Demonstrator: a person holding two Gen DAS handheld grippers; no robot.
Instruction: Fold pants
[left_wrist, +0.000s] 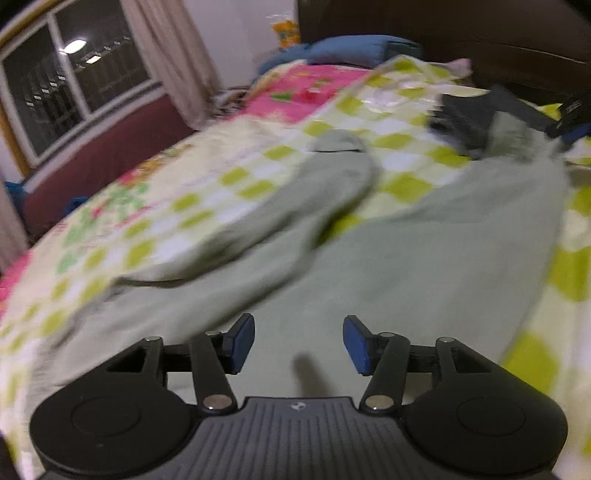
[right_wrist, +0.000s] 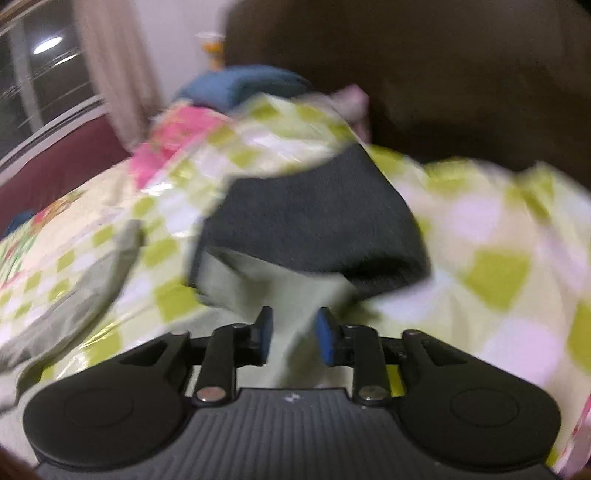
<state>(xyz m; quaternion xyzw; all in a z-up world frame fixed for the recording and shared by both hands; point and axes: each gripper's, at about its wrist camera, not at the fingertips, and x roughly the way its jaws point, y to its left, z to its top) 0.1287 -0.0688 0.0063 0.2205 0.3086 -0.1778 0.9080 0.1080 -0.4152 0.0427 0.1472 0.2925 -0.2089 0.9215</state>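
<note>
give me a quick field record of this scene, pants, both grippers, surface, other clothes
pants: pale green pants, spread on the bed, one leg angled away
surface: checked bedsheet
left gripper: open above the pants, nothing between its pads
right gripper: jaws part open, pale green cloth between them, grip unclear from blur
other clothes: dark grey garment beyond the pants

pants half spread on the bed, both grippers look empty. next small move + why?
Probably close the right gripper on the pale green pants fabric between its pads: the jaws stand apart around a ridge of cloth without pressing it. The left gripper hangs open above the pants, one leg still lying skewed across the checked bedspread.
</note>
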